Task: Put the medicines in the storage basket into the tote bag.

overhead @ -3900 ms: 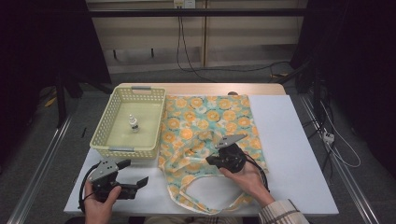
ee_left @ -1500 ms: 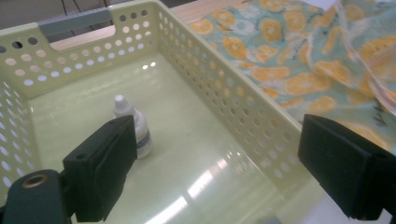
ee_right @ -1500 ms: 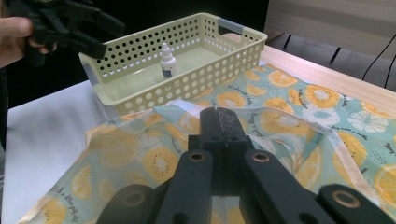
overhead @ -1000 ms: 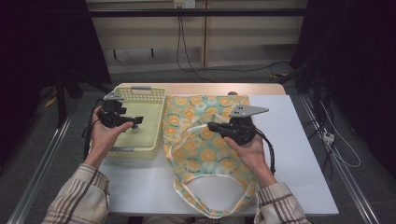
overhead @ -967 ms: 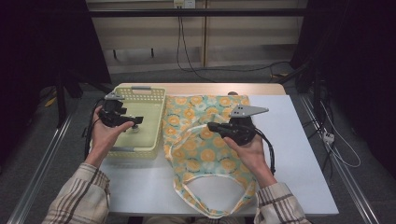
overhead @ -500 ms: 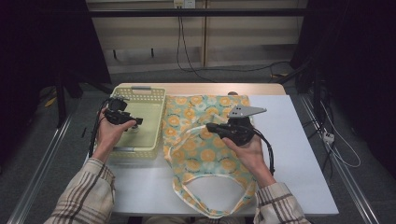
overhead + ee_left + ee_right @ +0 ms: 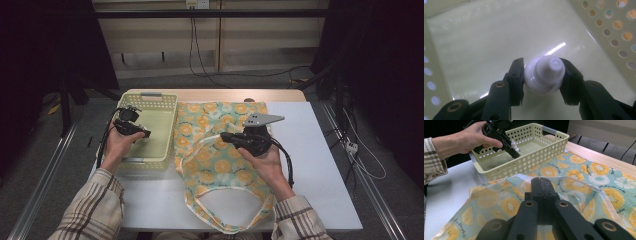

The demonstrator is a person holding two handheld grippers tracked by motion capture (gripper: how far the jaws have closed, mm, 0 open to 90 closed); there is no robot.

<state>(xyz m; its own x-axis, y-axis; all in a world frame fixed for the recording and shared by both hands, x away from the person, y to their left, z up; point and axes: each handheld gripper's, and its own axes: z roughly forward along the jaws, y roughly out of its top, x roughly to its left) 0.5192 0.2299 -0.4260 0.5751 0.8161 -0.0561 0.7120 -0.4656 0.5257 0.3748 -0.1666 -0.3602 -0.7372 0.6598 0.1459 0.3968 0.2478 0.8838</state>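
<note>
From the high view, your left gripper (image 7: 145, 134) reaches into the one pale green basket (image 7: 159, 100) at the table's left; its near wall sits close to the white table (image 7: 320, 165) edge. Your right gripper (image 7: 226, 135) rests over the single fruit-print bag (image 7: 210, 170), which spreads down the table's middle, leaving open white surface to the right.

In the left gripper view, your jaws are closed snugly on one small white bottle (image 7: 545, 74), gripping its cap from both sides above the basket floor, with bare floor all round it.

In the right gripper view, your jaws are pressed together, pinching the bag's rim (image 7: 571, 180) and lifting it. One bottle (image 7: 513, 145) shows in the other gripper, inside the basket.
</note>
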